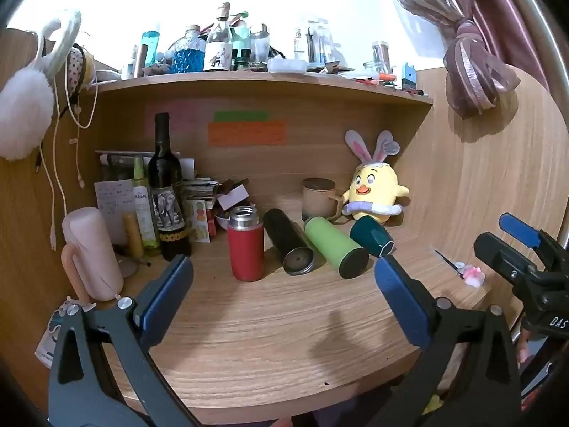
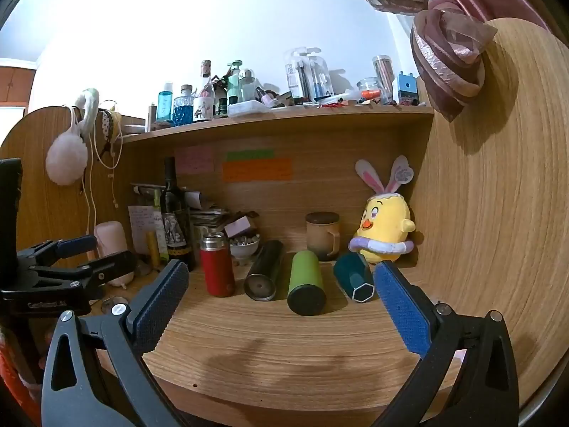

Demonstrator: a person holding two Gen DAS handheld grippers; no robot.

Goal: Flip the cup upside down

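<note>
A red cup (image 1: 245, 249) (image 2: 217, 268) with a steel open mouth stands upright on the wooden desk. Beside it lie a black cup (image 1: 288, 242) (image 2: 265, 272), a green cup (image 1: 336, 247) (image 2: 306, 281) and a dark teal cup (image 1: 371, 236) (image 2: 354, 277), all on their sides. My left gripper (image 1: 284, 274) is open and empty, in front of the cups. My right gripper (image 2: 282, 284) is open and empty, in front of the green cup; it also shows at the right edge of the left wrist view (image 1: 515, 249).
A beige mug (image 1: 320, 199) and a yellow plush chick (image 1: 377, 192) stand at the back. A wine bottle (image 1: 165, 192), small bottles, a pink tumbler (image 1: 92, 252) and papers crowd the left. A cluttered shelf (image 1: 266, 78) runs overhead. A small pink item (image 1: 473, 275) lies at right.
</note>
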